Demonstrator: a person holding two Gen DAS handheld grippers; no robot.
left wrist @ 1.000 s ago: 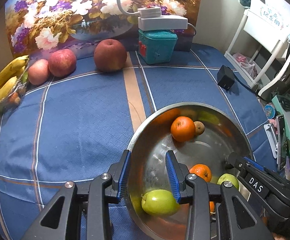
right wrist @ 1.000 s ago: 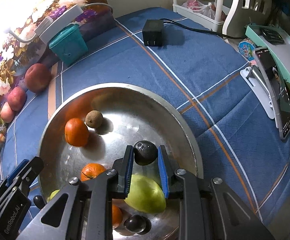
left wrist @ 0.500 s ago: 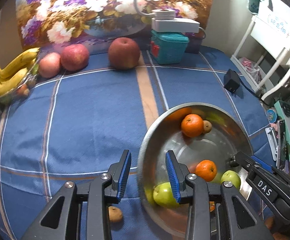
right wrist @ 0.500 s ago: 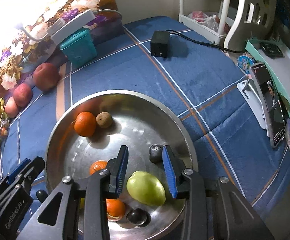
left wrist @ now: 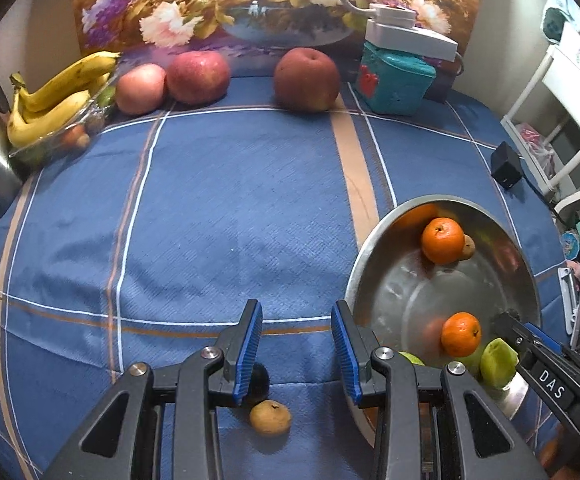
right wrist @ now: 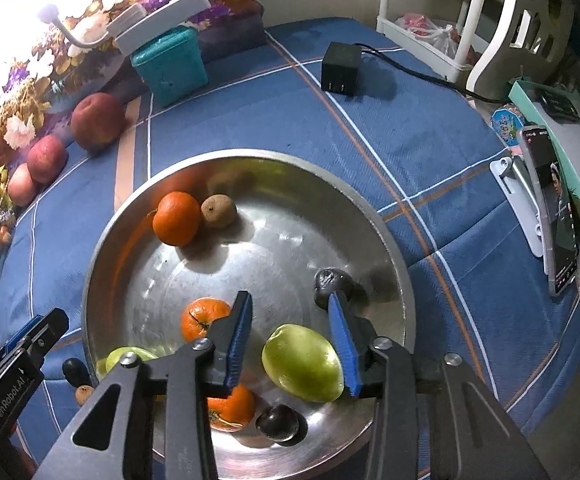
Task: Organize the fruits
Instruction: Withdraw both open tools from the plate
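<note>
My right gripper (right wrist: 290, 336): jaws opening, empty, above the steel bowl (right wrist: 369, 216). My left gripper (left wrist: 295, 344): parted, holding nothing, over the blue cloth (left wrist: 218, 216).

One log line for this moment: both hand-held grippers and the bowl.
left hand-held gripper: empty, over tablecloth | right hand-held gripper: opening, empty, above bowl | dark fruit: in bowl

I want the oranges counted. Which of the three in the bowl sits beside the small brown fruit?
The orange at the bowl's far side; the other two lie near the right gripper, away from the brown fruit.
</note>
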